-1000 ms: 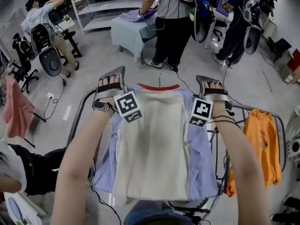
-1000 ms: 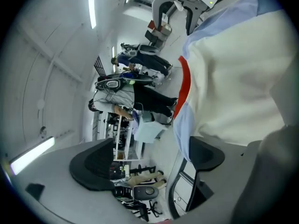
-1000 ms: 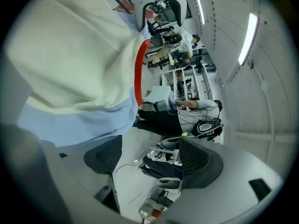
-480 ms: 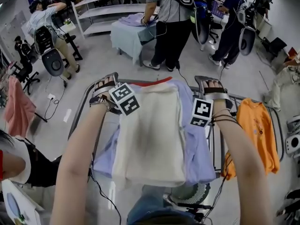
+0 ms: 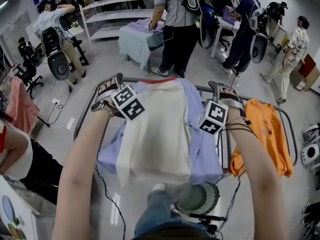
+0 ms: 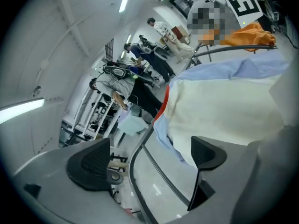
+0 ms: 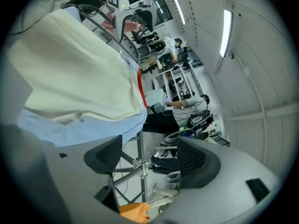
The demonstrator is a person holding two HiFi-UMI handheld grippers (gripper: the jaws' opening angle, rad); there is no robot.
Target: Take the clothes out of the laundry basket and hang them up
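Note:
A cream and light-blue shirt [image 5: 155, 129] with a red collar lies spread between my two grippers, above the grey clothes rack [image 5: 84, 120]. My left gripper [image 5: 111, 86] is at the shirt's left shoulder. Its jaws have just been opening and nothing is between them. In the left gripper view the left gripper [image 6: 149, 148] shows only the rack rail [image 6: 140, 160] behind the gap, with the shirt [image 6: 224, 106] lying beside one jaw. My right gripper [image 5: 225, 91] is at the right shoulder. In its own view the right gripper [image 7: 149, 153] stands open, and the shirt [image 7: 70, 73] rests over its side.
An orange shirt [image 5: 265, 129] hangs on the rack's right end. A round fan [image 5: 197, 199] stands on the floor below. Several people [image 5: 175, 24] stand behind the rack by a cloth-covered table [image 5: 137, 34]. A pink garment [image 5: 20, 111] hangs at the left.
Both hands have carried the shirt forward and a little upward over the rack. The left gripper's marker cube has rolled. The orange shirt shows more fully at the right.

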